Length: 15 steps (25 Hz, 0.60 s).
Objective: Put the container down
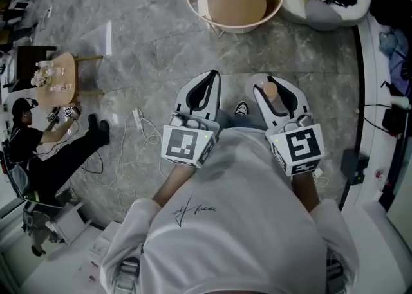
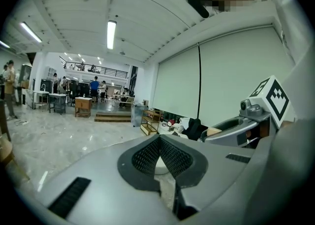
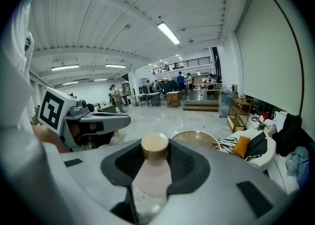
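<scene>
While the right gripper squeezes the container with the tan cap, the left gripper is pinched together; it holds nothing.

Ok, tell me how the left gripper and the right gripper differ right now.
The right gripper is shut on the container, a pale bottle with a tan cap; the left gripper holds nothing. The left gripper's jaws meet at the tips, while the right gripper's jaws are kept apart by the container. Both are grey-white, each carries a marker cube, and they are held side by side in front of the person's chest.
</scene>
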{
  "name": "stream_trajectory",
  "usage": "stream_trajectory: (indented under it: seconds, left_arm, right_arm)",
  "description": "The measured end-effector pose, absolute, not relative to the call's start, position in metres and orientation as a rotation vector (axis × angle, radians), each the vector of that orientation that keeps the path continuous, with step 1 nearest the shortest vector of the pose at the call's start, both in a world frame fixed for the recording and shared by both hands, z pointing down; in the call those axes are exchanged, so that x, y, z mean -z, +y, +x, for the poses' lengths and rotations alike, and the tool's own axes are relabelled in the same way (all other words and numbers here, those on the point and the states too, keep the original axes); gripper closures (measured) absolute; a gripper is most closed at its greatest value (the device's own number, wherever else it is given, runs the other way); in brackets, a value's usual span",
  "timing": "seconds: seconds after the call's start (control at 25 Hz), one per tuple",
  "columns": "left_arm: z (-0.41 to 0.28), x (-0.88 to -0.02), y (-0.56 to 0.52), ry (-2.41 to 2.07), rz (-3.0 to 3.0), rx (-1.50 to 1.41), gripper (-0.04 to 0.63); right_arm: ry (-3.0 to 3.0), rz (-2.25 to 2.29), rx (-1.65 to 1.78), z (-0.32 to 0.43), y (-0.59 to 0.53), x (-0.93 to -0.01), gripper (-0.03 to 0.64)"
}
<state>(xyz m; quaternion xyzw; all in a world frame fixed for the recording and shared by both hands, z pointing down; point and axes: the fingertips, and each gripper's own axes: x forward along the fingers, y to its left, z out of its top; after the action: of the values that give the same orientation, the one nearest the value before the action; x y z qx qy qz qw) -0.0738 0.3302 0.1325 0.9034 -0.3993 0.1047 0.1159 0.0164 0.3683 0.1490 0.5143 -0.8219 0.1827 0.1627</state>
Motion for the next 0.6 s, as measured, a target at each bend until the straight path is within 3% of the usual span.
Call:
stream_trajectory:
  seconds: [0.6]
  left_arm:
    - [-0.065,-0.135,0.286,-1.169,2.642,-0.28,0.578]
  right_arm:
    - [-2.327,1.508,-0.498,0.037,0.321,-0.147,0.474]
